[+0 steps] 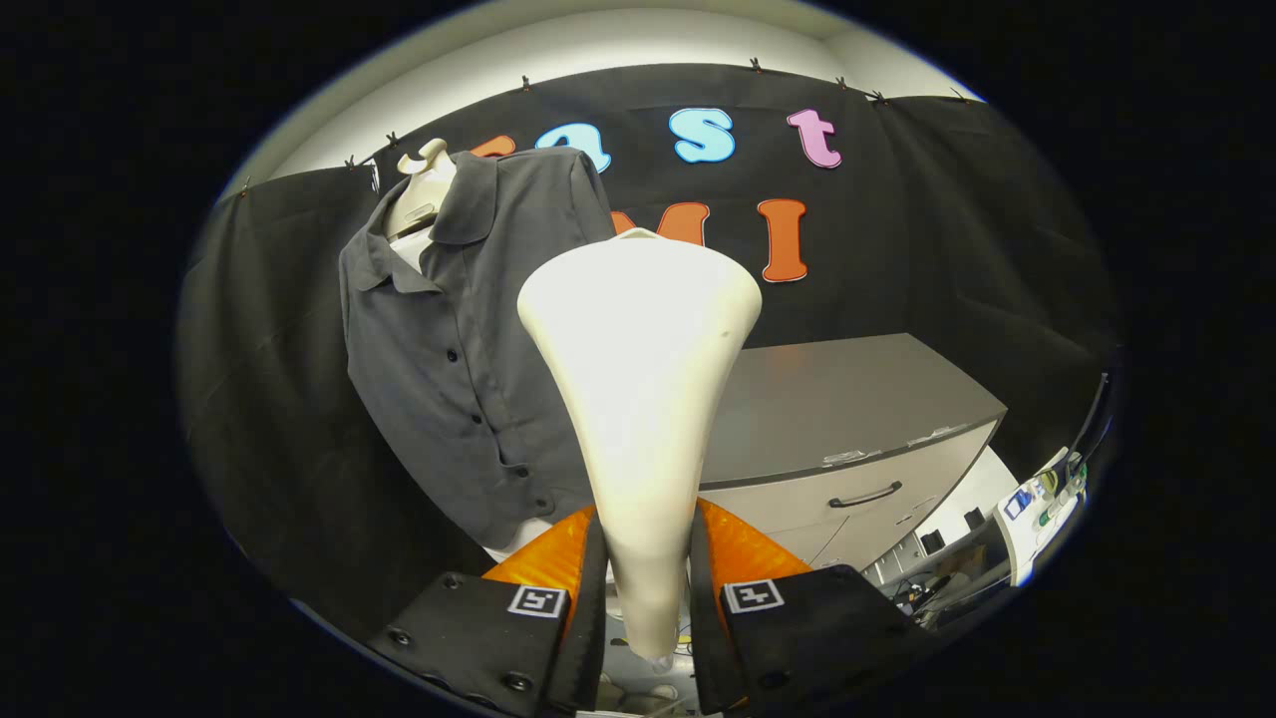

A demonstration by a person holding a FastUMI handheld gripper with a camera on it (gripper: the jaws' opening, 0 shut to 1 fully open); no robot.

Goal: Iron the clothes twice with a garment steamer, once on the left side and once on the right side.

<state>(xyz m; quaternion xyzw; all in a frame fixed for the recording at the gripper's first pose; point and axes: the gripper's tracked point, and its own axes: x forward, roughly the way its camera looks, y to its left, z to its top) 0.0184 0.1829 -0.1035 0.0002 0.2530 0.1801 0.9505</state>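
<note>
While the hand-held gripper [646, 558] pinches the garment steamer [643, 399] by its narrow handle btwn both fingers, head up, the grey shirt [469, 339] hangs on a mannequin [419, 189] just beyond-left, w/ worktop [847, 399] to the right.

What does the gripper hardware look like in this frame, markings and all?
The gripper has two broad, flat finger blocks, each with a square black-and-white fiducial tag on its upper face near the inner edge. Round screw heads dot the left block. Ribbed surfaces slope up ahead of the blocks. No cables or sleeve are visible.
</note>
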